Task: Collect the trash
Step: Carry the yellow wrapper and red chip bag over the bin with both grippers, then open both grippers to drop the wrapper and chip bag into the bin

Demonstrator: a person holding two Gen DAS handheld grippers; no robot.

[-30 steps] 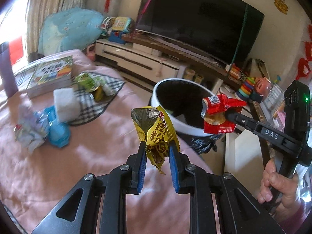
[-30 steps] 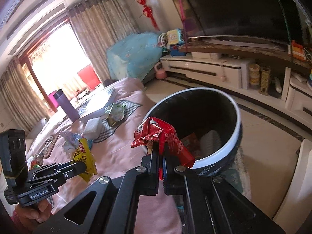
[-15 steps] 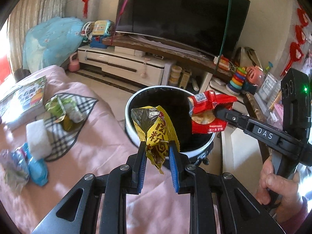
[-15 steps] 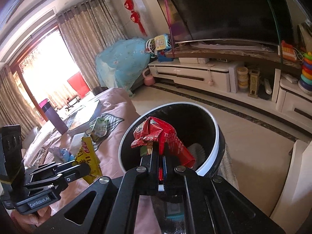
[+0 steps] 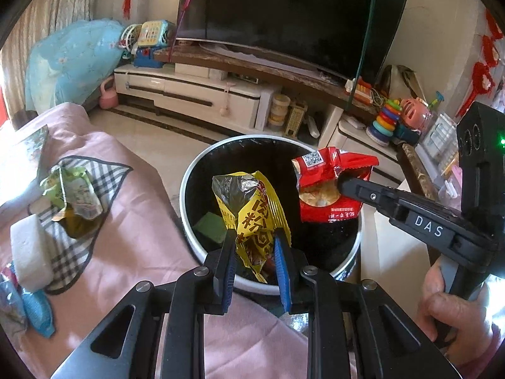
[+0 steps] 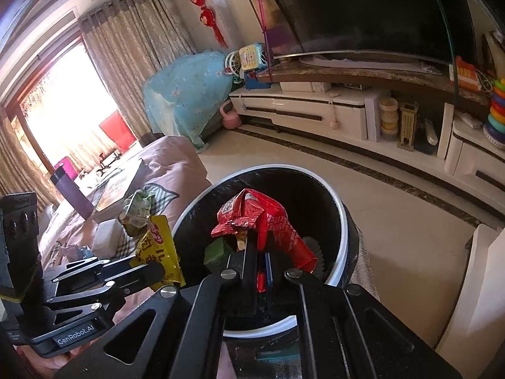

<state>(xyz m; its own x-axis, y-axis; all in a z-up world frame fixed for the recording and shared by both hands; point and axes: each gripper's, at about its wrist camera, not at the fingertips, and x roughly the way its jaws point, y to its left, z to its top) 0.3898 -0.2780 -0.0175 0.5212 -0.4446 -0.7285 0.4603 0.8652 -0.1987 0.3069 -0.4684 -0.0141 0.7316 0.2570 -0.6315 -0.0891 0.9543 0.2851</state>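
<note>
A living room with a dark television [image 5: 290, 15] on a white cabinet lies behind a pink-covered bed [image 5: 132, 246]. Beside the bed stands a round black white-rimmed trash bin [image 5: 189, 208]. The left gripper [image 5: 255, 246] pinches a crumpled yellow foil snack wrapper [image 5: 252, 208] in its jaws — held over the bin. The right gripper [image 6: 259, 254] clamps a creased red snack packet [image 6: 268, 218] above the same opening.
</note>
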